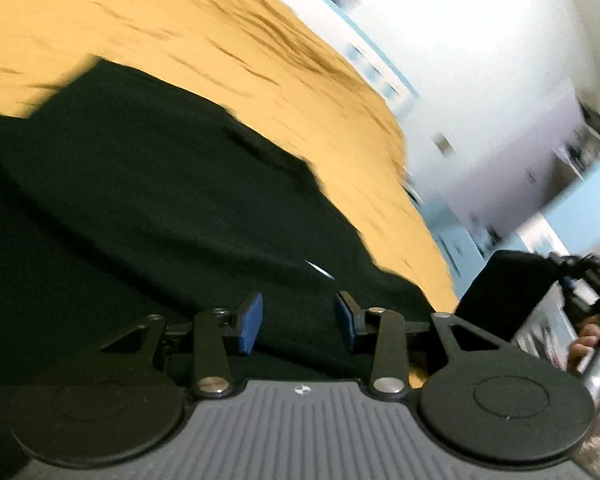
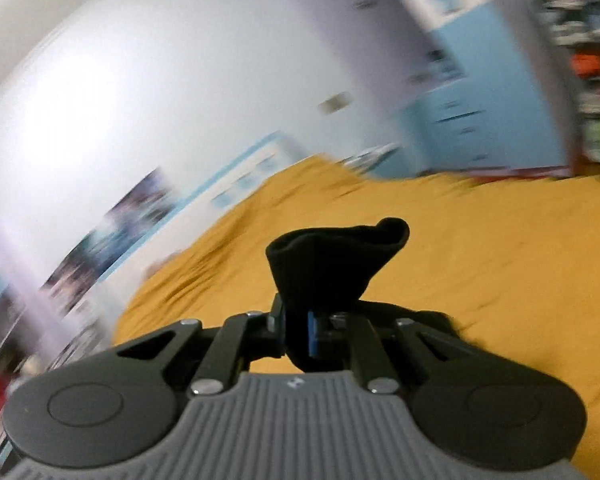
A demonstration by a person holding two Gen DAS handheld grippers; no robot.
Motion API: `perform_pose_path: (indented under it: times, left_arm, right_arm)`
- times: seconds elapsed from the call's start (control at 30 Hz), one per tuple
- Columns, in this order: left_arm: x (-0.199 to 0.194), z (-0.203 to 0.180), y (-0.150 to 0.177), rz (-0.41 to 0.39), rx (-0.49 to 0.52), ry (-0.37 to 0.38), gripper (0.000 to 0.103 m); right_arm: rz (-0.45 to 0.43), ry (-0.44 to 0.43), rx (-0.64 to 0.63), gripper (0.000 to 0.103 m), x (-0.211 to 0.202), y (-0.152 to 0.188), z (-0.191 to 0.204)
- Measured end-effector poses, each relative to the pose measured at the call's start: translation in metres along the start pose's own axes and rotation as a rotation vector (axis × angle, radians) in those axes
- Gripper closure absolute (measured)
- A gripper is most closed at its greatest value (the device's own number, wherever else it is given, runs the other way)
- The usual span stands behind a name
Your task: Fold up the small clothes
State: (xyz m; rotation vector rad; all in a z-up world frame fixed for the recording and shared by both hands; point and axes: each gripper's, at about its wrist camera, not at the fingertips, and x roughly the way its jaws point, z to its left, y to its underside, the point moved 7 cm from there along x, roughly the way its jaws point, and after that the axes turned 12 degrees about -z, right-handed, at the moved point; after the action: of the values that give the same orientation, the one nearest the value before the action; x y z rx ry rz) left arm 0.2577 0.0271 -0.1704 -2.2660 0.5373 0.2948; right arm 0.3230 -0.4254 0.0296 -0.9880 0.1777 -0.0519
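Observation:
A black garment (image 1: pixel 148 200) lies spread on a mustard-yellow bed sheet (image 1: pixel 180 32). My left gripper (image 1: pixel 299 322) is open just above the garment's near part, its blue pads (image 1: pixel 252 320) apart with cloth showing between them. My right gripper (image 2: pixel 300 330) is shut on a bunched edge of the black garment (image 2: pixel 332 256), which sticks up past the fingers over the yellow sheet (image 2: pixel 500 260). In the left wrist view the right gripper and the hand holding it (image 1: pixel 592 320) show at the far right with a lifted black corner (image 1: pixel 496 288).
A white wall (image 2: pixel 140 100) with posters and light-blue cupboards (image 2: pixel 460 120) stand beyond the bed. Cluttered shelves (image 2: pixel 592 60) are at the far right. Both views are blurred by motion.

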Motion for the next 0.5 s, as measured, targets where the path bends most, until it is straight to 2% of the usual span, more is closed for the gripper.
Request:
perform_pose_path:
  times: [0.07,0.17,0.33,0.4,0.43,0.47,0.5]
  left_arm:
    - [-0.011,0.024,-0.01,-0.027,-0.039,-0.025,0.059]
    - [-0.026,0.057,-0.024,-0.066,-0.086,-0.056,0.059]
    - [-0.045,0.098,-0.039,-0.145,-0.142,-0.092,0.059]
    - [-0.047,0.108,-0.044,-0.166,-0.151,-0.113,0.059]
    - [-0.047,0.112,-0.045,-0.168,-0.158,-0.122,0.059]
    - [-0.045,0.115,-0.045,-0.163,-0.164,-0.127,0.059]
    - [-0.043,0.115,-0.045,-0.155,-0.167,-0.131,0.059]
  right_arm:
    - [0.045,-0.09,-0.046,0.098,0.002,0.04,0.06]
    - [0.153,-0.195,-0.056,0.098,0.002,0.109,0.127]
    - [0.36,-0.321,-0.054,0.098,-0.01,0.234,0.202]
    - [0.436,-0.368,-0.096,0.088,-0.014,0.285,0.219]
    - [0.493,-0.393,-0.127,0.064,-0.018,0.309,0.227]
    - [0.561,-0.384,-0.155,0.048,-0.018,0.329,0.227]
    - [0.604,-0.357,-0.171,0.048,-0.021,0.339,0.224]
